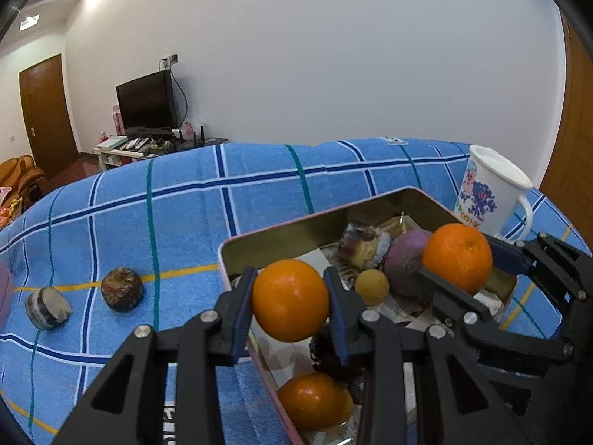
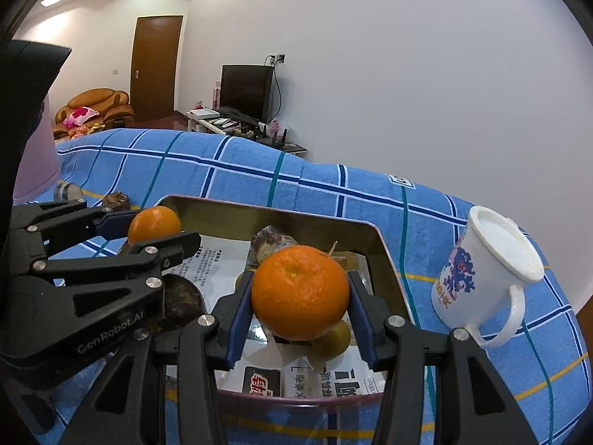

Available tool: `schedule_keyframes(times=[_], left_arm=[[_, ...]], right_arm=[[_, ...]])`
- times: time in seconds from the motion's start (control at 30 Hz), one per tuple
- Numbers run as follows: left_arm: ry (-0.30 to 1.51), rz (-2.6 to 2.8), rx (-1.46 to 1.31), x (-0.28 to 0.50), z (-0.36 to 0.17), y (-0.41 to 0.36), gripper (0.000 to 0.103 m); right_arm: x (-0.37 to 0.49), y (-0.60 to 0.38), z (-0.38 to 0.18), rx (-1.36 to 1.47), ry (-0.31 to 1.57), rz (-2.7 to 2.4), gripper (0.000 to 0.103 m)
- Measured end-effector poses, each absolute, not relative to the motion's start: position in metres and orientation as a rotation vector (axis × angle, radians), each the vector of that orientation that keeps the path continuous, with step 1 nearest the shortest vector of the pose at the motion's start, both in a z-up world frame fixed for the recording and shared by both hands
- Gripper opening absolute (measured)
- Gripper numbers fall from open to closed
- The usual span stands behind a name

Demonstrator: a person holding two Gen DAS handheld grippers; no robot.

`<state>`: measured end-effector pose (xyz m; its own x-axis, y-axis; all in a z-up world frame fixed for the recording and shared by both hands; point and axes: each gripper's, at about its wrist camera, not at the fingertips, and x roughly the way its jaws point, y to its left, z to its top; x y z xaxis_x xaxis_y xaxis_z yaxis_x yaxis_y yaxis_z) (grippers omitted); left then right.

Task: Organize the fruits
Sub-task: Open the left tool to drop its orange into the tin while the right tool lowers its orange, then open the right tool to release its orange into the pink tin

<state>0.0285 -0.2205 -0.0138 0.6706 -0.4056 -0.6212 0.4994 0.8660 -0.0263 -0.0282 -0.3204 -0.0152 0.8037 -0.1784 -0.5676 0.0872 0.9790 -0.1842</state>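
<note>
Each black tool, the left tool [image 1: 291,298] and the right tool [image 2: 300,293], has blue pads around a bright orange fruit [image 1: 290,299]. Below them sits a tin [image 1: 237,246], gold inside with a pink rim, lined with white paper printed in black. The cloth [image 1: 185,200] is sky blue, checked with navy, white, teal and yellow lines. Right of the right tool stands a white mug [image 2: 481,278] with a blue and pink print.
</note>
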Motion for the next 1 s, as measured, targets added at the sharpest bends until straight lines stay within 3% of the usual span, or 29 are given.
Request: schedule_keyframes(times=[0.4, 0.5, 0.67, 0.8, 0.87, 0.9, 1.0], left_arm=[[0.638, -0.49, 0.155, 0.024, -0.012, -0.219, 0.038], [0.627, -0.484, 0.153, 0.022, -0.01, -0.216, 0.043], [0.588, -0.407, 0.14, 0.02, -0.004, -0.206, 0.078], [0.556, -0.388, 0.116, 0.015, 0.003, -0.199, 0.085], [0.558, -0.354, 0.09, 0.017, 0.006, -0.193, 0.1], [0.56, -0.336, 0.082, 0.017, 0.006, -0.191, 0.103], [0.547, -0.313, 0.072, 0.018, 0.007, -0.187, 0.103]], right_arm=[[-0.027, -0.33, -0.015, -0.029, 0.644, -0.044, 0.05], [-0.028, -0.333, -0.016, 0.0, 0.651, -0.035, 0.051], [-0.03, -0.341, -0.013, 0.071, 0.638, -0.015, 0.051], [-0.034, -0.348, -0.007, 0.118, 0.594, -0.03, 0.063], [-0.039, -0.348, -0.003, 0.116, 0.545, -0.052, 0.064], [-0.041, -0.348, -0.001, 0.12, 0.522, -0.059, 0.067], [-0.046, -0.347, 0.004, 0.118, 0.464, -0.093, 0.072]])
